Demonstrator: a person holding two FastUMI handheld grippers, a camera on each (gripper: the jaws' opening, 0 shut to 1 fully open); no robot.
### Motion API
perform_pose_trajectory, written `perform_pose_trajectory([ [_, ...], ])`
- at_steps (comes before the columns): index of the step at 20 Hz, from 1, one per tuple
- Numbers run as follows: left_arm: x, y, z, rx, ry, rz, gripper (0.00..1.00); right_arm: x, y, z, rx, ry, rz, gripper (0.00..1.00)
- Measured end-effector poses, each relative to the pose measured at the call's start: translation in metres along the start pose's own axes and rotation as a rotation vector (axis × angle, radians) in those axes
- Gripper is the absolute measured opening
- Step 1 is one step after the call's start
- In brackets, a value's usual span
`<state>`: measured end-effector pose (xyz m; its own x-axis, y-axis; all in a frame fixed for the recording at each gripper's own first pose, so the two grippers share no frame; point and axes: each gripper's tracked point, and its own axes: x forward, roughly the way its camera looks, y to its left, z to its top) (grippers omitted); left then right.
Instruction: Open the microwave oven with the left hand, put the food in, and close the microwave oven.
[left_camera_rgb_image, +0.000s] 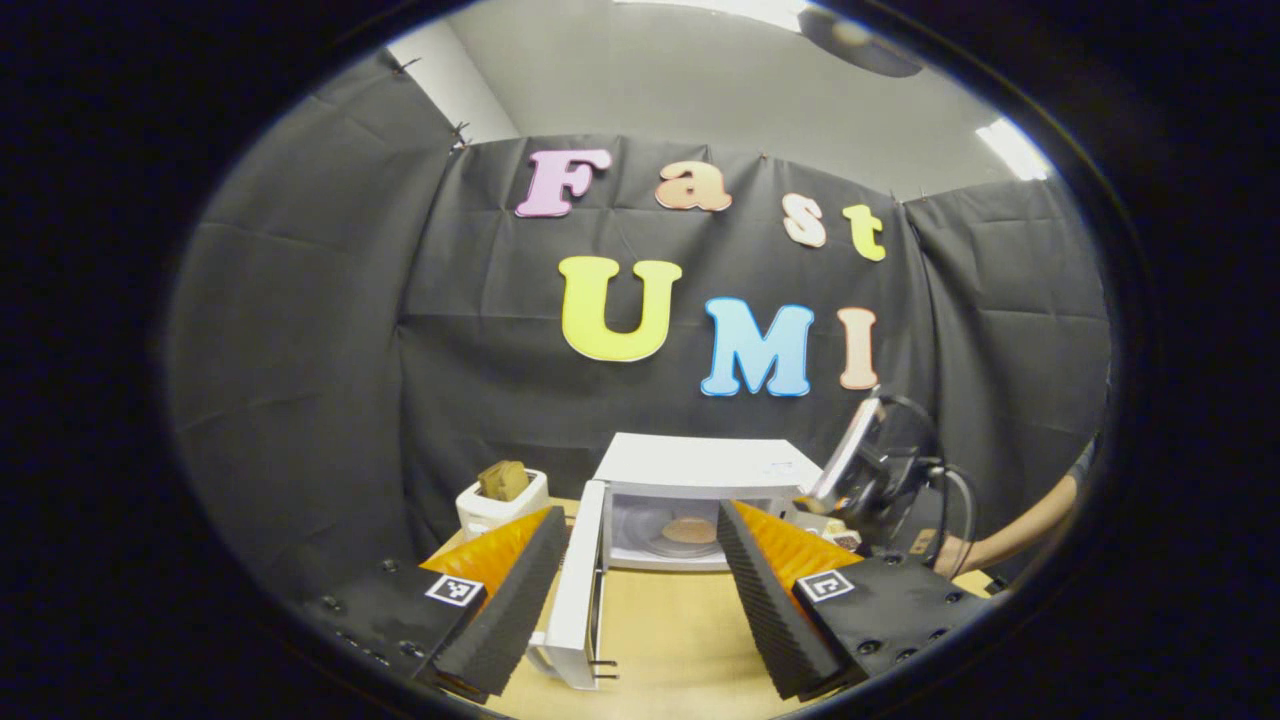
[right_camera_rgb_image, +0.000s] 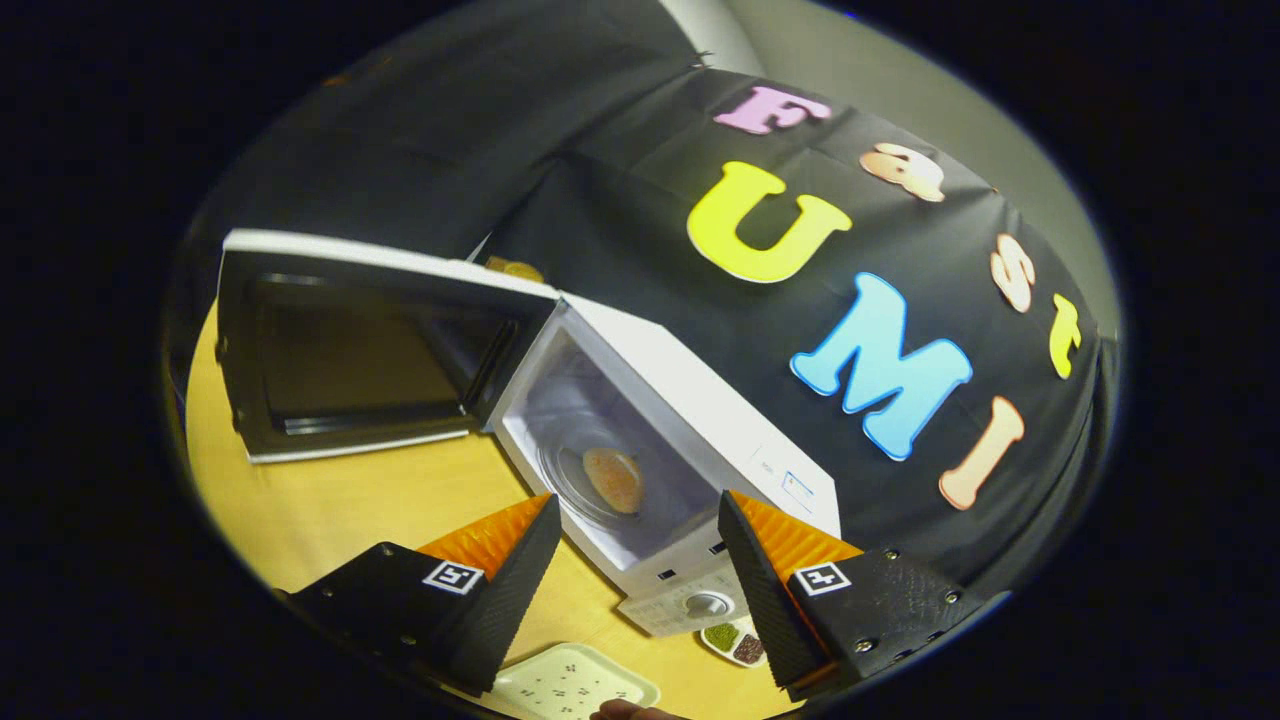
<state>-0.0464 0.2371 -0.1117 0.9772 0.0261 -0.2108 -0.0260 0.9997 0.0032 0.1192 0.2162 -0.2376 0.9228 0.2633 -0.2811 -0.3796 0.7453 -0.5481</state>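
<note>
microwave oven (left_camera_rgb_image: 690, 500) sits at the back of the desk (left_camera_rgb_image: 670, 640), door (left_camera_rgb_image: 578, 590) swung wide to its left. in the left gripper view the door is edge-on, running toward the camera just inside the left tool's (left_camera_rgb_image: 634, 600) left finger; in the right gripper view the door's (right_camera_rgb_image: 345, 360) dark inner window faces the lens. food, a round flat brownish piece (bread or patty, can't tell) (right_camera_rgb_image: 612, 478), lies on the glass turntable inside the cavity, so the put-in step looks done & closing is what's left.

left tool: fingers apart, nothing btwn them, held low and back from the oven w/ the door's free edge near its left finger. prob placed there so it can get behind the door and push it shut.

right tool (right_camera_rgb_image: 640, 590): fingers apart, empty, aimed at the cavity from a tilted angle but outside it. in the left gripper view it shows to the right of the oven (left_camera_rgb_image: 860, 470), hand and forearm behind it, seemingly off the door's swing path.

other stuff: white toaster w/ bread slices (left_camera_rgb_image: 502, 495) left of the oven; white tray (right_camera_rgb_image: 570, 685) and small dish of beans (right_camera_rgb_image: 735, 640) on the desk in front of the control panel.

risk, imo: door needs a firm push to latch.
</note>
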Motion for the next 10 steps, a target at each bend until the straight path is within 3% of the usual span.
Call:
perform_pose_trajectory([
  [2,-0.002,-0.003,-0.005,-0.006,0.006,-0.021,0.95,-0.031,-0.02,0.02,0.16,-0.035,-0.039,0.97],
  [5,0.002,-0.017,-0.002,-0.014,-0.003,-0.084,0.99,-0.063,-0.048,0.038,0.327,-0.065,-0.11,0.97],
  [10,0.011,-0.035,0.002,-0.01,-0.012,-0.182,0.94,-0.113,-0.083,0.06,0.448,-0.104,-0.203,0.97],
])
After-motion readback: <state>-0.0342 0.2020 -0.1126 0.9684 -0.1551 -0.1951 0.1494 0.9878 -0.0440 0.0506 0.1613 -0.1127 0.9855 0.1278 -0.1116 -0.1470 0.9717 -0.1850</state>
